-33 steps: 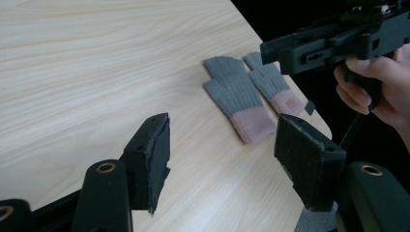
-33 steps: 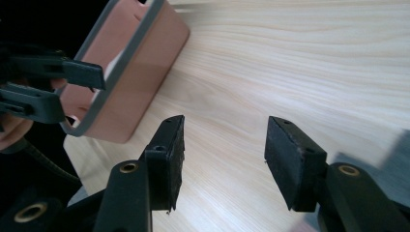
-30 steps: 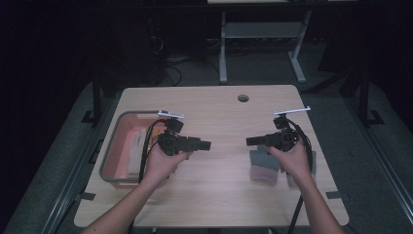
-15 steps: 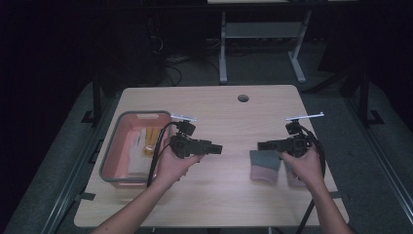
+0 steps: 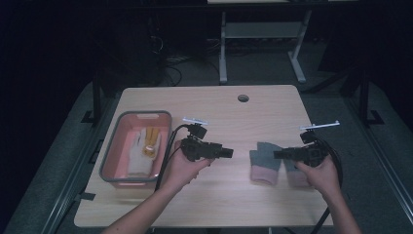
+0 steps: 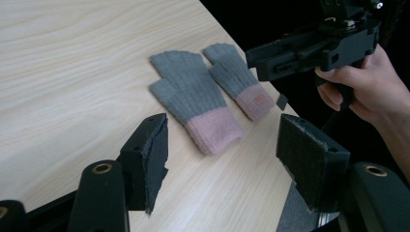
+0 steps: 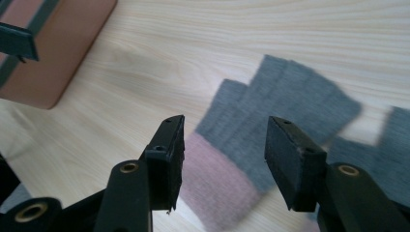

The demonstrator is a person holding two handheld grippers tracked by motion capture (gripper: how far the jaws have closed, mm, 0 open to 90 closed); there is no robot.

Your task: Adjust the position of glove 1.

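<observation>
Two grey knitted gloves with pink cuffs [image 5: 265,163] lie flat on our wooden desk [image 5: 214,105]; our left tool [image 5: 229,153] and right tool [image 5: 276,155] hover open, empty, nothing gripped yet

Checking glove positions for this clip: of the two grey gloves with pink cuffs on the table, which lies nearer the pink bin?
The grey glove on the bin's side lies nearer; the other glove is partly hidden under the right gripper.
</observation>
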